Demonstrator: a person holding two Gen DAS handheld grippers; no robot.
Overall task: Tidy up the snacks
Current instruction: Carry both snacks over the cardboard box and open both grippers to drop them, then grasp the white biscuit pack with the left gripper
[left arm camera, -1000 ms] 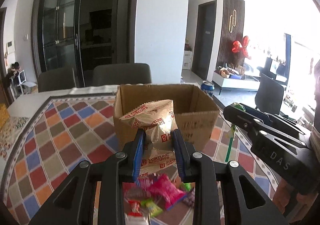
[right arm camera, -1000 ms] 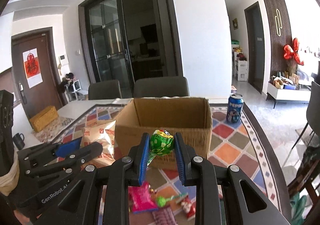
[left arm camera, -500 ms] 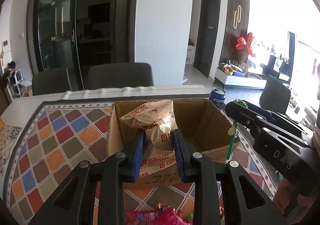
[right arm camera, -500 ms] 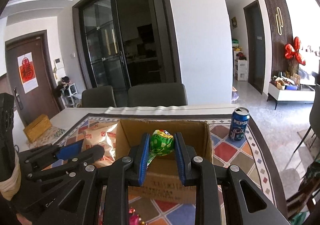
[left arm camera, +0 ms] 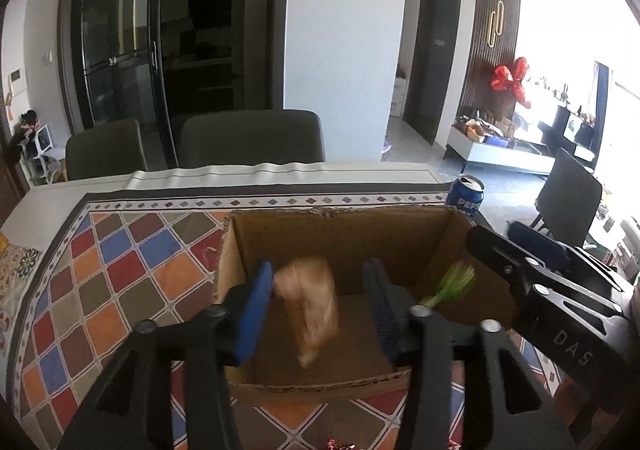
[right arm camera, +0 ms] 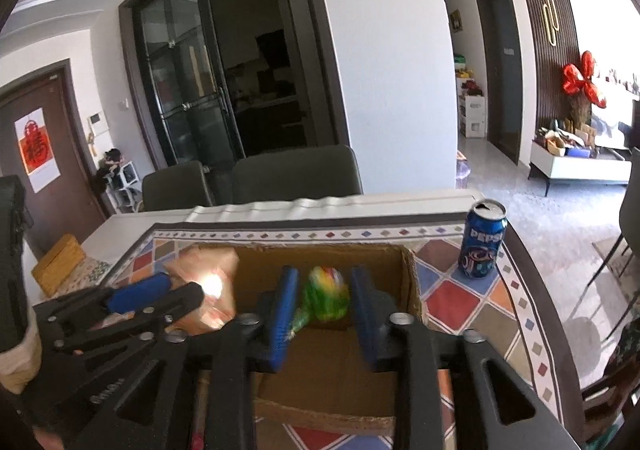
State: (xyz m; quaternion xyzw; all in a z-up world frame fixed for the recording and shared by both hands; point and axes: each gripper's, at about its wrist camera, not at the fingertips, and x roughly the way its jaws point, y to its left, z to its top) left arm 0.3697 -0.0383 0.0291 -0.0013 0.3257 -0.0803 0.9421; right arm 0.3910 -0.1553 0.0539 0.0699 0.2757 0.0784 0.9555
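Cardboard box (left arm camera: 344,250): open-topped, below both tools.
Left tool (left arm camera: 318,304): just released, blurred crinkly biscuit packet (left arm camera: 310,302) between jaws.
Right tool (right arm camera: 324,300): just released, green lollipop (right arm camera: 326,292) loose between jaws.

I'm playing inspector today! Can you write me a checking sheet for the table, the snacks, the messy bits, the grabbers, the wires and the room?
Surface: table under a tablecloth of coloured diamonds.
Job's things: open cardboard box; blurred biscuit packet and green lollipop, each loose between parted jaws above the box's inside.
Clutter: Pepsi can right of the box; bits of wrappers at the near edge.
Grippers: left gripper and right gripper have just been opening; pads clear of both snacks.
Cables: nothing seen.
Surroundings: two grey chairs behind the table, dark glass doors, red decoration.
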